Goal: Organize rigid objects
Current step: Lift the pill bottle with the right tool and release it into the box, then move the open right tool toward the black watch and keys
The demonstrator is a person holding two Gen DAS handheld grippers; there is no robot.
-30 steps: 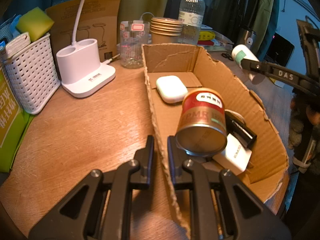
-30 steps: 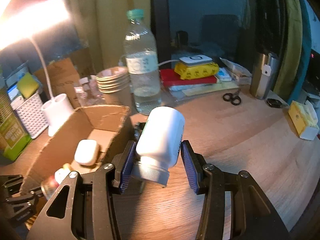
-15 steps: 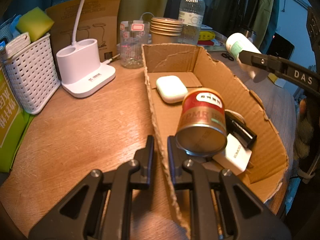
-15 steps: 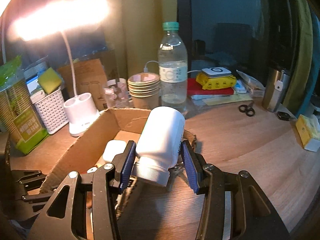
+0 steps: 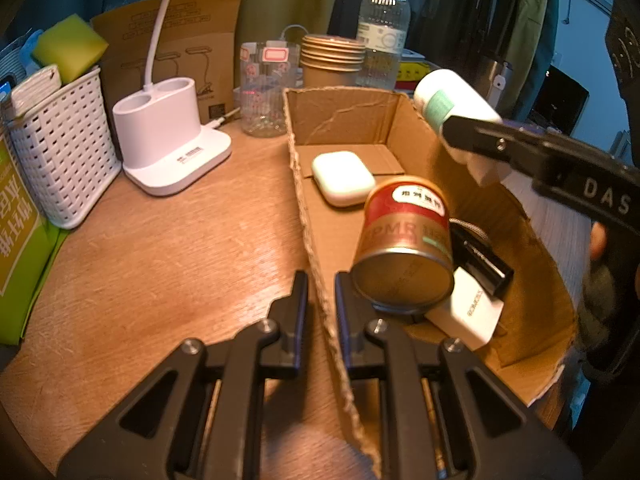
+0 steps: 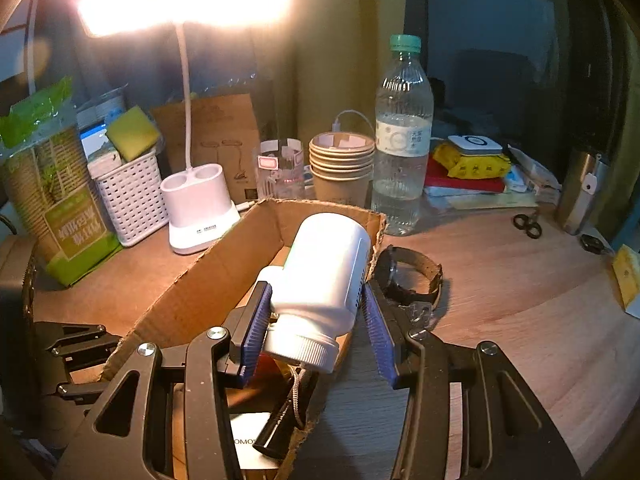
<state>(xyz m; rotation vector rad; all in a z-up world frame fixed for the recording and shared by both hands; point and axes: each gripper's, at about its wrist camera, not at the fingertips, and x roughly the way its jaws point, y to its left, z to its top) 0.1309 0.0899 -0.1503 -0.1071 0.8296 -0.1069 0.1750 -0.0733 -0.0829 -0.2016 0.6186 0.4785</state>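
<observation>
1. While the left gripper (image 5: 321, 280) sits pinched shut on the near side wall of the cardboard box (image 5: 308, 216), one finger outside and one inside, the box lies open-topped on the wooden table (image 5: 168, 248).
2. The right gripper (image 6: 316, 320) is clamped on a white bottle (image 6: 328, 272), its blue pads pressing the bottle's sides just above the ribbed cap, which points back toward the camera.
3. In the left wrist view that white bottle (image 5: 452, 116) hangs in the air above the far right wall of the box, tilted, with a pale green label on its side.
4. Inside the box a white earbud case (image 5: 342, 178) lies flat near the far end.
5. A red and gold tin can (image 5: 404, 244) lies tilted in the middle of the box, its base turned toward the left gripper.
6. Just beside the can, on its right, a black flat device (image 5: 484, 260) rests on top of a white charger block (image 5: 468, 308).
7. Outside the box on the right, a dark wristwatch (image 6: 412, 276) lies on the table close to the box wall.
8. Behind the box stand a stack of paper cups (image 5: 334, 60), a clear water bottle (image 5: 382, 28) with a green cap, and a clear plastic jar (image 5: 268, 88).
9. To the left are a white desk lamp base (image 5: 168, 140) and a white woven basket (image 5: 60, 156) holding a yellow-green sponge (image 5: 70, 46).
</observation>
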